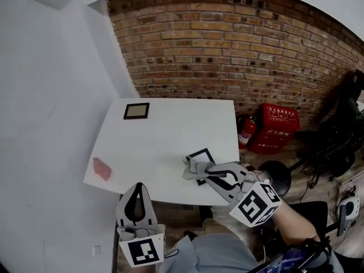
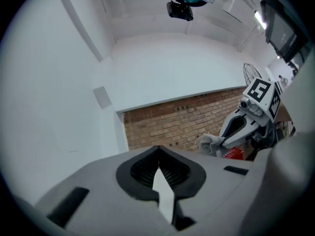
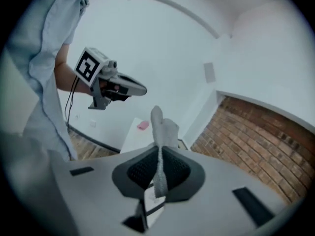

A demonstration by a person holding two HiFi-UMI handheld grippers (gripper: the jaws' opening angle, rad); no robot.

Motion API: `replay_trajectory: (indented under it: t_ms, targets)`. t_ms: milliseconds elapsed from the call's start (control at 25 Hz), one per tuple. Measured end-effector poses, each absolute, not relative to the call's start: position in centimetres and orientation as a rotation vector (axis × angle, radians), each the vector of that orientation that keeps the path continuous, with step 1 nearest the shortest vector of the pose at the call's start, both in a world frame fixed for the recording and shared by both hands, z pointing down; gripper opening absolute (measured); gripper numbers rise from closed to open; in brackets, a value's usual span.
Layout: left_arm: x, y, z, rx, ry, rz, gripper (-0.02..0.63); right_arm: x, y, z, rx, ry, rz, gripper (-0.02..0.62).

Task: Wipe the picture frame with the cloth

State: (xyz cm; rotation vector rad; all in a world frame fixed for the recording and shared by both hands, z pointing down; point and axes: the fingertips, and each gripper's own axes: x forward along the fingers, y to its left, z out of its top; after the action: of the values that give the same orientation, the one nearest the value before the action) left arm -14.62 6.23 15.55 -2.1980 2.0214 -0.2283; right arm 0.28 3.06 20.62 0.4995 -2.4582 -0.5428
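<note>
Table (image 1: 170, 132), going from the left: a small pink thing (image 1: 102, 168) sits by the left edge, well clear of the action, and I can't tell what it is. Left gripper (image 1: 137, 189) hangs low in front of the table edge with its jaws pressed together on nothing, so I'd say it's just parked out of the way. Far picture frame (image 1: 136, 111) lies flat at the back with nothing near it. The one getting attention looks like the near picture frame (image 1: 201, 153), flat by the front edge, with the grey cloth (image 1: 192, 168) bunched over its near corner. Whether it's touching or just above is hard to say. Right gripper (image 1: 209, 170) has its jaws pinching that cloth, a wad sticking out past the tips, which makes sense for rubbing without the jaws scraping the frame. Red fire extinguisher (image 1: 246, 131) stands on the floor off to the right.
</note>
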Motion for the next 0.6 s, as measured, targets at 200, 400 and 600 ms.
replay_trajectory:
  t_ms: [200,400,600]
  targets:
    - [-15.2,5.2,8.1,-2.090,1.941,-0.085,0.009,-0.7,1.8,10.4,0.841,-2.741,-0.576,0.026]
    - [-13.6,4.1,6.0,-2.073,1.878,-0.040,0.009,0.2,0.7,7.9,1.136,-2.850,-0.418,0.026]
    - [-12.2,3.2,7.8,-2.134,1.881,-0.052,0.009,0.4,0.2,10.2,1.246,-2.877,-0.252,0.026]
